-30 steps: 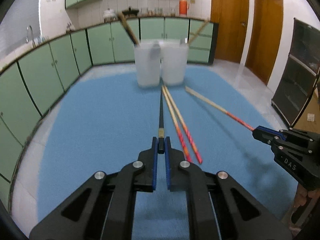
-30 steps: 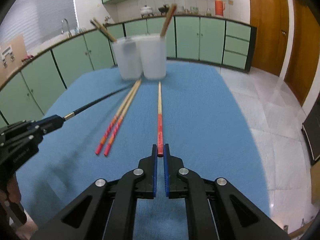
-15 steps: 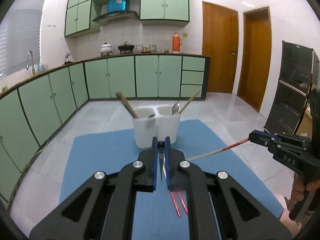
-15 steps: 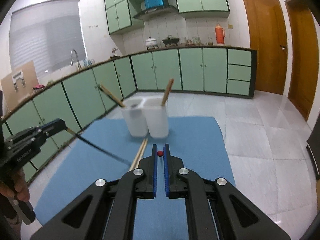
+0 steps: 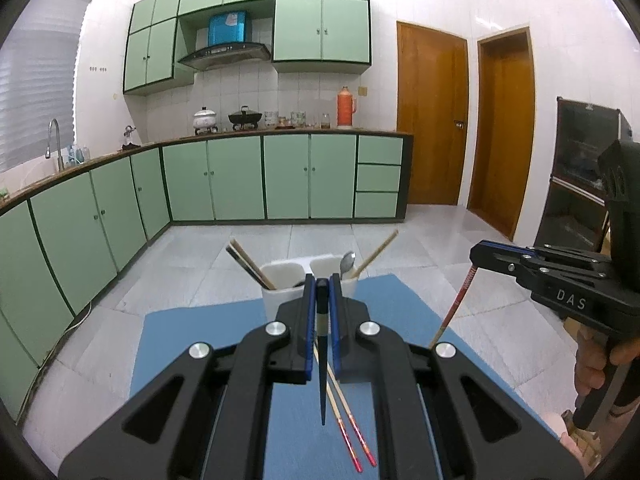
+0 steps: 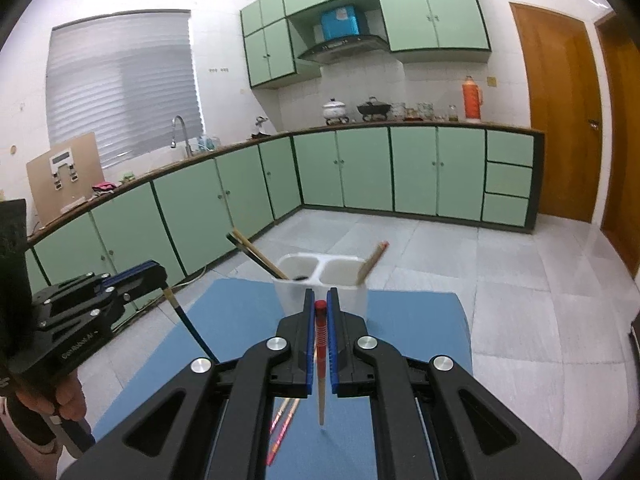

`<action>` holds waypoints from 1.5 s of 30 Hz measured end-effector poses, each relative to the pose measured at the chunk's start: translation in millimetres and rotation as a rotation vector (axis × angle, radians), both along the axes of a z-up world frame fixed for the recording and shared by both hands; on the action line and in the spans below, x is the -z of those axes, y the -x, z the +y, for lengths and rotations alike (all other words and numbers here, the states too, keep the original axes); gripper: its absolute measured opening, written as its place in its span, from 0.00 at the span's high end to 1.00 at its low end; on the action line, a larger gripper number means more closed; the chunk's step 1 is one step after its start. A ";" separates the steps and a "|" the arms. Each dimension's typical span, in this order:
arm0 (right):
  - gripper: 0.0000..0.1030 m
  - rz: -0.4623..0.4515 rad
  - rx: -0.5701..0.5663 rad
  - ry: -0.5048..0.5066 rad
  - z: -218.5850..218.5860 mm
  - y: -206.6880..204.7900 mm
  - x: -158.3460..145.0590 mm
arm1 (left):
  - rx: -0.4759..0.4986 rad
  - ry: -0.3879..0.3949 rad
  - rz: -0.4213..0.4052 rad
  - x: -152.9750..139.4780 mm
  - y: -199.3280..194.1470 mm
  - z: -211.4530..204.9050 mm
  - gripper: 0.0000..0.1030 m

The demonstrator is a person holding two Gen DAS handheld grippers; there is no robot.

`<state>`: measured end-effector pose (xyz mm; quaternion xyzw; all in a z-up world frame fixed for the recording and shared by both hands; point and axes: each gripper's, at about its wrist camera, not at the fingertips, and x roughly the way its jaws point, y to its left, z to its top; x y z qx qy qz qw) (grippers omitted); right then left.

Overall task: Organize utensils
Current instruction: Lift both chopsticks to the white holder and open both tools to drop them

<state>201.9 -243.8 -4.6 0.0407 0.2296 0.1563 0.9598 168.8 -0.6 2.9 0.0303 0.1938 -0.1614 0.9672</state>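
**A:** Chopsticks, one per gripper. My left gripper (image 5: 321,312) pinches the black chopstick (image 5: 322,376) by its top end, fingers pressed tight on it, tip dangling over the blue mat (image 5: 188,332). Right gripper (image 6: 319,332) same deal, clamped on the red-handled chopstick (image 6: 320,364), hanging tip-down.

**B:** Where do they go?

**A:** Likely the white twin-cup holder (image 6: 320,276) at the far end of the mat. It already has sticks leaning out both sides, plus a spoon (image 5: 347,262) in the right cup.

**B:** Risks?

**A:** Each is held at one end only, so they can swing or pivot in the pads and miss a cup mouth. A tip catching the rim or the leaning sticks could tip the light holder. Also one red-tipped pair (image 5: 352,436) lies on the mat below; a low pass could knock it.
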 end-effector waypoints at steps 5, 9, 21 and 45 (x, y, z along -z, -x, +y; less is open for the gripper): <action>0.95 -0.046 -0.014 -0.006 5.1 -7.9 -21.1 | -0.005 0.021 -0.046 -21.0 -8.9 3.0 0.95; 0.95 -0.094 -0.013 -0.018 6.5 -19.8 -42.8 | -0.010 0.049 -0.100 -43.0 -19.1 1.2 0.95; 0.95 -0.162 0.027 -0.056 5.9 -91.4 -84.9 | -0.063 0.103 -0.189 -85.5 -85.0 -17.1 0.95; 0.84 0.019 0.045 -0.011 17.8 -159.6 5.4 | -0.110 -0.005 0.027 13.3 -175.1 -24.4 0.83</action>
